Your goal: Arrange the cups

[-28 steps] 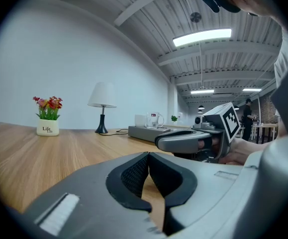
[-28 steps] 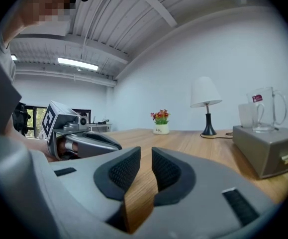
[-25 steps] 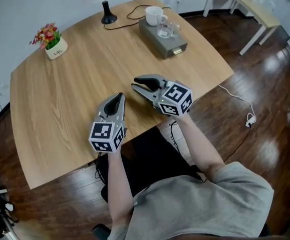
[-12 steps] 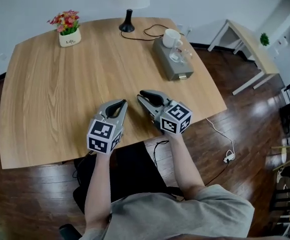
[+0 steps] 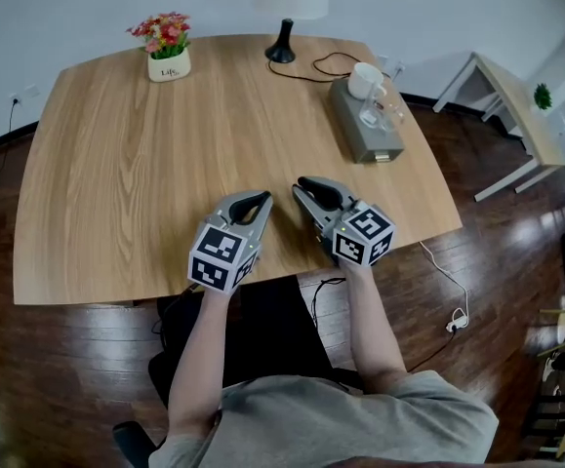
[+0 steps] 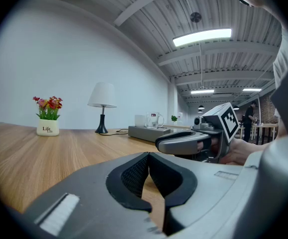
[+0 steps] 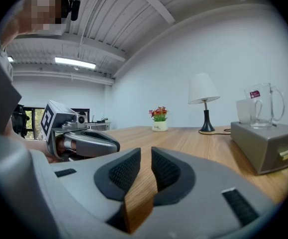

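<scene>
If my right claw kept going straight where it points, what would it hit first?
Probably the flower pot at the far edge; aimed slightly down, the right claw may scrape the table first.

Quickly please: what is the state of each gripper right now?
Left gripper: closed, holding nothing.
Right gripper: closed, holding nothing.

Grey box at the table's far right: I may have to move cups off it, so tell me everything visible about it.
The grey box is a low, long, matte block with a small pale pull on its near end. It lies flat on the wooden table near the right edge. A white mug and a clear glass mug stand on top.
</scene>
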`<state>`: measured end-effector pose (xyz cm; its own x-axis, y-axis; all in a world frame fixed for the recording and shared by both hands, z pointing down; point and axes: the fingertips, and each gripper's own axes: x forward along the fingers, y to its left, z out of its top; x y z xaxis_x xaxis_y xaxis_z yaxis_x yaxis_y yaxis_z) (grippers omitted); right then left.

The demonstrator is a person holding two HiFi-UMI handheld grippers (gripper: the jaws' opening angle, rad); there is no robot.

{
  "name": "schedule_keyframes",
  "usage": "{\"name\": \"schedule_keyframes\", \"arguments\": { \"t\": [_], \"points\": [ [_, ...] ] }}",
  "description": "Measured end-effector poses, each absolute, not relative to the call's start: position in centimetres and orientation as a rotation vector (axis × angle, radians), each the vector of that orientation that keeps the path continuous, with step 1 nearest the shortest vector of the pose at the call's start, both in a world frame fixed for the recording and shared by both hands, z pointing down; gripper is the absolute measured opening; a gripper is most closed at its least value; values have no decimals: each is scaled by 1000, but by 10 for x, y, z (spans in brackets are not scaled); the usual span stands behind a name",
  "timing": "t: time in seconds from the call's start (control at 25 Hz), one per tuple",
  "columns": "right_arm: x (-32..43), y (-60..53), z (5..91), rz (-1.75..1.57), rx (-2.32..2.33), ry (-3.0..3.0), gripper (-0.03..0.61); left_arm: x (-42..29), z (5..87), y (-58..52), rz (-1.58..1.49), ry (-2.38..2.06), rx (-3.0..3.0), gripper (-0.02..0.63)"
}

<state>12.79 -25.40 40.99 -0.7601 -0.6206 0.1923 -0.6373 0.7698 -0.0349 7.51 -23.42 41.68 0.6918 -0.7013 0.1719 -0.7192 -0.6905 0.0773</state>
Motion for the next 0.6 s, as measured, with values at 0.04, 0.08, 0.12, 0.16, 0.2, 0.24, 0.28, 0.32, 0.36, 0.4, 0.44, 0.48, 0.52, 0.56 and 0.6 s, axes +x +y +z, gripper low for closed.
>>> {"name": "schedule_keyframes", "arguments": {
  "t": [0.04,0.08,0.12,0.16,0.2,0.24,0.28,0.32,0.36,0.4,0.44,0.48,0.52,0.56,0.6],
  "points": [
    [128,-254,410,147,1000,-2794,64,75,417,-234,194,-1166,2761,9],
    [128,-254,411,147,999,-2794,64,75,417,-234,194,-1166,2761,9],
    [128,-254,411,146,999,-2794,64,75,417,-234,194,-1166,2761,9],
    [128,-253,411,146,998,-2794,64,75,417,-234,193,-1165,2761,9],
    [127,-253,410,145,997,-2794,64,75,417,-234,193,-1165,2761,9],
    [127,-253,410,145,995,-2794,64,75,417,-234,192,-1165,2762,9],
    [127,-253,410,145,995,-2794,64,75,417,-234,192,-1165,2762,9],
    [128,-253,410,145,994,-2794,64,75,417,-234,192,-1164,2762,9],
    [128,-254,410,144,994,-2794,64,75,417,-234,191,-1164,2762,9],
    [128,-254,410,143,994,-2793,64,76,417,-234,190,-1163,2762,9],
    [128,-254,410,142,994,-2793,64,76,417,-234,189,-1163,2762,9],
    [127,-254,410,141,993,-2792,64,75,417,-234,188,-1164,2762,9],
    [127,-254,409,141,991,-2793,64,75,417,-234,188,-1165,2762,9],
    [127,-254,409,141,990,-2793,64,75,417,-235,188,-1167,2761,9],
    [126,-254,409,142,989,-2794,64,74,416,-235,188,-1168,2761,9]
  ]
}}
